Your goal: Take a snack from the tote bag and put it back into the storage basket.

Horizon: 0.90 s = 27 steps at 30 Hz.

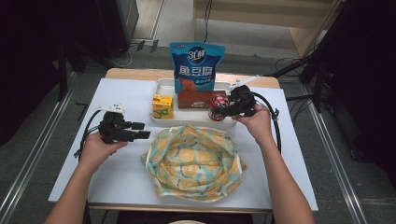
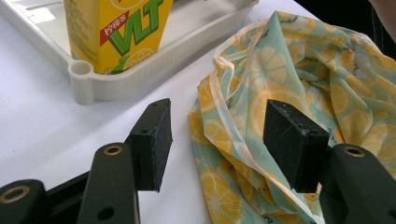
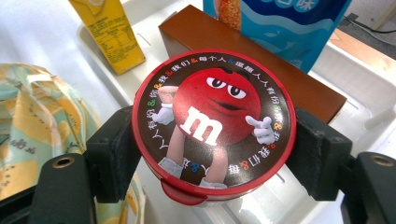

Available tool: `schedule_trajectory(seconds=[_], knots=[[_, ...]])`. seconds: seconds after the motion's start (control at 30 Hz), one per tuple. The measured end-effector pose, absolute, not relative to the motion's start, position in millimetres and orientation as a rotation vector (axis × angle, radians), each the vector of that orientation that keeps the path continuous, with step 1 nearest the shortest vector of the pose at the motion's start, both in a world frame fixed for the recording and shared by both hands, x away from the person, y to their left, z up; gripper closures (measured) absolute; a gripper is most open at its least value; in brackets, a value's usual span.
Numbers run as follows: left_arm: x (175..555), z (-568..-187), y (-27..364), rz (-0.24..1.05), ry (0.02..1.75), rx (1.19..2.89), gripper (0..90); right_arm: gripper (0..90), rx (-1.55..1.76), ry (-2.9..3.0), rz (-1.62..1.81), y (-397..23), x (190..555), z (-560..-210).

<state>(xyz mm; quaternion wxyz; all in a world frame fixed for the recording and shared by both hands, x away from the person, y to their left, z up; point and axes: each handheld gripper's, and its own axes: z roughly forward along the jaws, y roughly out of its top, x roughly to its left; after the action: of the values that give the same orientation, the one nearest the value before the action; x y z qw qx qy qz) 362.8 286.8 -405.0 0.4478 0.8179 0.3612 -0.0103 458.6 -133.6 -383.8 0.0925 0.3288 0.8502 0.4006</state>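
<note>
A round red M&M's can (image 1: 218,105) stands at the right end of the white tray (image 1: 164,84), and my right gripper (image 1: 222,112) is shut on it. In the right gripper view both pads press the sides of the can (image 3: 215,121), with the right gripper (image 3: 215,156) around its lid. A lemon-print cloth bag (image 1: 194,161) lies open in front of the tray. My left gripper (image 1: 141,130) is open just left of the cloth. In the left gripper view the left gripper (image 2: 217,140) has the edge of the cloth (image 2: 299,70) between its jaws, untouched.
The tray also holds a yellow juice box (image 1: 162,106), a brown box (image 1: 194,99) and a tall blue snack bag (image 1: 196,65) standing at the back. A white sheet (image 1: 116,163) covers the table. Bare sheet lies to the left and right of the cloth.
</note>
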Motion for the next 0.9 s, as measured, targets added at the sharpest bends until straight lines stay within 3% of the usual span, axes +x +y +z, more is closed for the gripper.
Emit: schedule_trajectory(seconds=[0.9], knots=[[361.8,-405.8,287.0,-0.023,0.897,2.029,42.6,26.3,1.046,2.483,1.147,-132.6,470.9,-402.1]])
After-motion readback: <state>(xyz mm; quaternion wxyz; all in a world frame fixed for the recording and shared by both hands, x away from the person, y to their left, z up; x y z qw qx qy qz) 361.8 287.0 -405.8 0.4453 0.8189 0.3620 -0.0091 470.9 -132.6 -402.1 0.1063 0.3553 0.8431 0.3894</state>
